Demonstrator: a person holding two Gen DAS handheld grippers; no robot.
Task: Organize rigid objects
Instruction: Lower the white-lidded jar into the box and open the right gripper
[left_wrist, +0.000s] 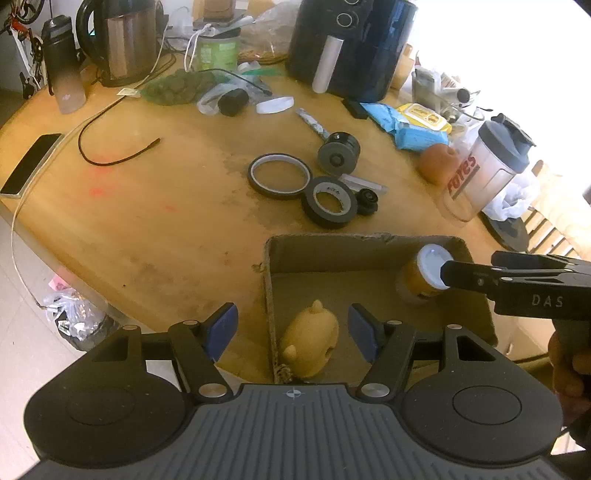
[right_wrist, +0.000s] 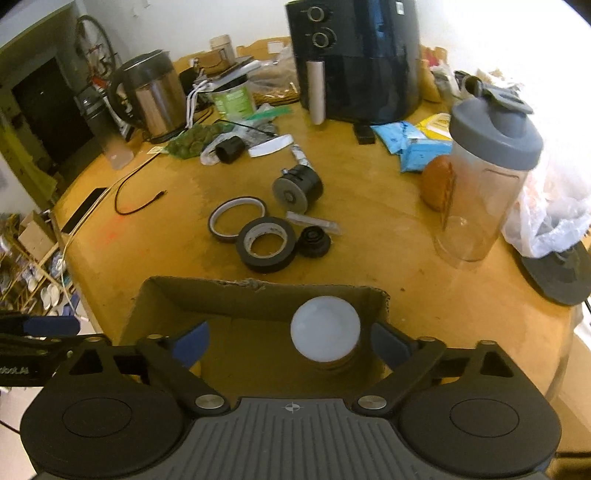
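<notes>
An open cardboard box (left_wrist: 332, 242) sits at the table's near edge. Inside it lie a yellow animal-shaped toy (left_wrist: 310, 343) at the left and an orange jar with a white lid (left_wrist: 428, 271) standing in the far right corner. My left gripper (left_wrist: 291, 332) hangs open above the box's left wall, its blue pads clear of the toy on both sides. In the right wrist view my right gripper (right_wrist: 291, 345) is open over the box (right_wrist: 258, 286), the jar (right_wrist: 325, 334) between its pads, nearer the right one and untouched. One of its black fingers (left_wrist: 465, 275) crosses the jar.
Beyond the box lie a black tape roll (left_wrist: 330, 201), a thin tape ring (left_wrist: 279, 176), a black cylinder (left_wrist: 338, 153) and a small black knob (left_wrist: 366, 201). A shaker bottle (left_wrist: 484, 173), air fryer (left_wrist: 351, 44), kettle (left_wrist: 122, 40), phone (left_wrist: 31, 162) and cable (left_wrist: 110, 155) crowd the table.
</notes>
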